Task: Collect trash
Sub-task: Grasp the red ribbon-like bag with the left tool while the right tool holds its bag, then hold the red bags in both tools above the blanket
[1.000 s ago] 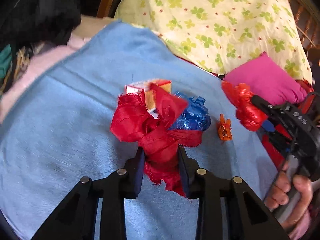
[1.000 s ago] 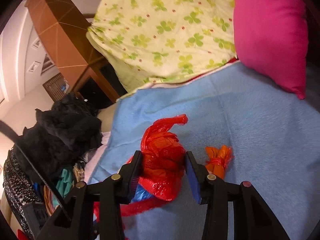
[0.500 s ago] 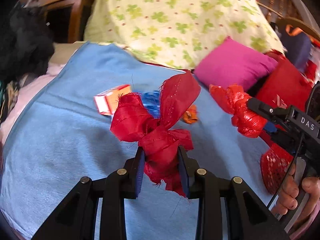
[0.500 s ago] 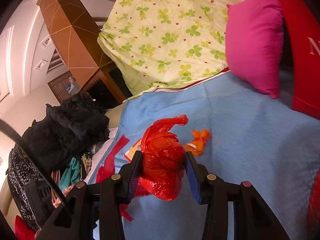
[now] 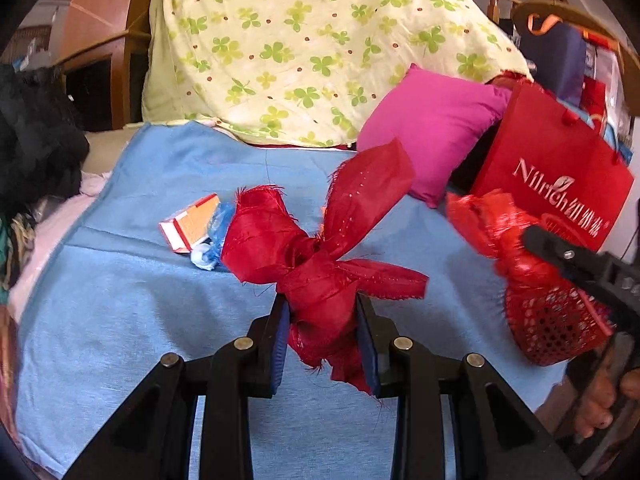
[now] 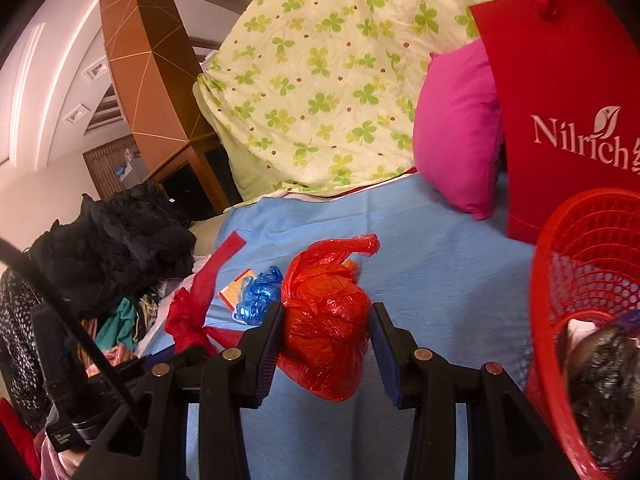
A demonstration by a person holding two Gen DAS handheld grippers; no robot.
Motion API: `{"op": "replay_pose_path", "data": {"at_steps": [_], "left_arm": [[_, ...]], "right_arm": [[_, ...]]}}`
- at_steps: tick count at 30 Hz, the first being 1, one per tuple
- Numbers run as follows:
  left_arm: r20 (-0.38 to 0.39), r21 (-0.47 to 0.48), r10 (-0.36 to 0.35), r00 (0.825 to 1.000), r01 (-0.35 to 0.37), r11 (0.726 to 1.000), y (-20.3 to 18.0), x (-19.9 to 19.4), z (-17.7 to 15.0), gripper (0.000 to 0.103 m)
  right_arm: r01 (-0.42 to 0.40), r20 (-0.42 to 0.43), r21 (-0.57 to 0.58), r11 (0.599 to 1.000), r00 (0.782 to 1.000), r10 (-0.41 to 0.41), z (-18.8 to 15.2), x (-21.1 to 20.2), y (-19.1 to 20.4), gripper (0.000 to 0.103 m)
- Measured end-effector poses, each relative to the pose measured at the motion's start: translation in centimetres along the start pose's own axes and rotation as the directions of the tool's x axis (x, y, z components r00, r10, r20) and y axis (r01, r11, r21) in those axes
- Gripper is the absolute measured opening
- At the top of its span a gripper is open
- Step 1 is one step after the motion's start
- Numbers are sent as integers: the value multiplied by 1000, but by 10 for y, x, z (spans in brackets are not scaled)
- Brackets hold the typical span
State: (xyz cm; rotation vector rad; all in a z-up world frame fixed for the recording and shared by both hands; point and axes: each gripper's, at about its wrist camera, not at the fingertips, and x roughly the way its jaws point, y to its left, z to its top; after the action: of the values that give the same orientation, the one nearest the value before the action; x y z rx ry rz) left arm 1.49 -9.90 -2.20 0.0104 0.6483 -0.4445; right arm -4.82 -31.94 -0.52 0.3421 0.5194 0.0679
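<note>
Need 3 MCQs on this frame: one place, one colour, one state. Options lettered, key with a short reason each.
1. Where is the red mesh basket relative to the red plastic bag in the right wrist view?
A. To its right
B. To its left
C. Hidden behind the floral quilt

2. What colour is the pillow leaning beside the red gift bag?
A. Green
B. Magenta pink
C. White

3. What state is the left tool in?
A. Open over bare blanket
B. Shut on the knotted red cloth
C. Shut on the small orange box

Key:
1 A, the basket fills the right edge, the bag sits centre between the right tool pads.
2 B, the pillow is plainly magenta.
3 B, both pads press the cloth's lower knot; the box lies on the blue blanket.
</note>
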Motion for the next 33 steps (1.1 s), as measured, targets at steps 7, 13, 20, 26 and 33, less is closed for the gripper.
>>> {"op": "replay_pose_path", "data": {"at_steps": [7, 13, 20, 26, 33], "left_arm": [[-10, 23, 107, 994, -107, 994, 1, 5, -5, 33], [-1, 48, 192, 981, -192, 980, 4, 7, -1, 33], [-1, 70, 255, 967, -254, 965, 6, 9, 0, 33], [-10, 92, 269, 963, -267, 959, 4, 12, -1, 33], [-3, 111, 279, 960, -277, 954, 1, 12, -1, 33]], "right_arm": [[4, -9, -8, 1000, 1000, -4, -2, -2, 0, 46], [2, -42, -29, 1000, 999, -3, -6, 10, 6, 46], [-3, -82, -33, 999, 997, 0, -10, 24, 7, 46], [1, -112, -32, 999, 994, -5, -13, 33, 8, 46], [-1, -106, -46, 999, 994, -4, -13, 32, 12, 46]]}}
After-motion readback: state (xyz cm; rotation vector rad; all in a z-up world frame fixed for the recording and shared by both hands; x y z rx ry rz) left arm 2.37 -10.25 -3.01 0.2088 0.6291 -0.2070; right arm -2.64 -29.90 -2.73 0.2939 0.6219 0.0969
